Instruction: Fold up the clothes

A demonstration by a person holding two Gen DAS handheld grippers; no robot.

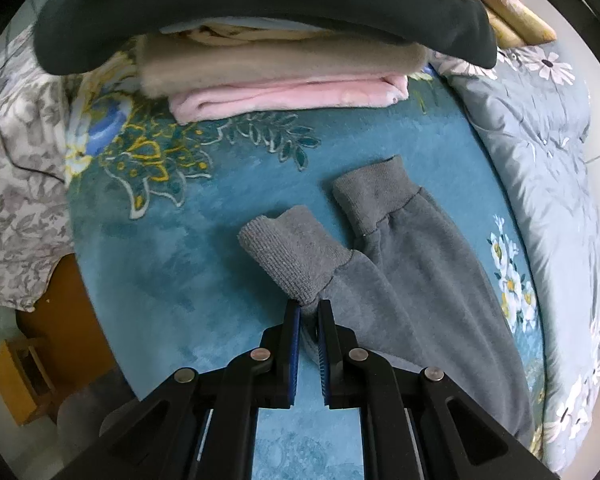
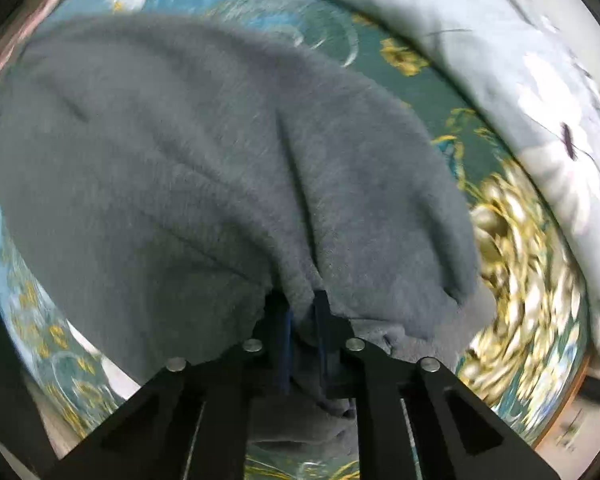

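Observation:
A pair of grey fleece trousers lies on a teal flowered blanket. Its two ribbed ankle cuffs point away from me. My left gripper is shut on the edge of the nearer cuff, which is lifted a little off the blanket. The far cuff lies flat. In the right wrist view my right gripper is shut on a bunched fold of the same grey trousers, which drape forward over the blanket. That view is blurred.
A stack of folded clothes lies at the back: pink, beige and a dark green one on top. A pale blue flowered quilt runs along the right. A grey flowered sheet and a wooden stool are at the left.

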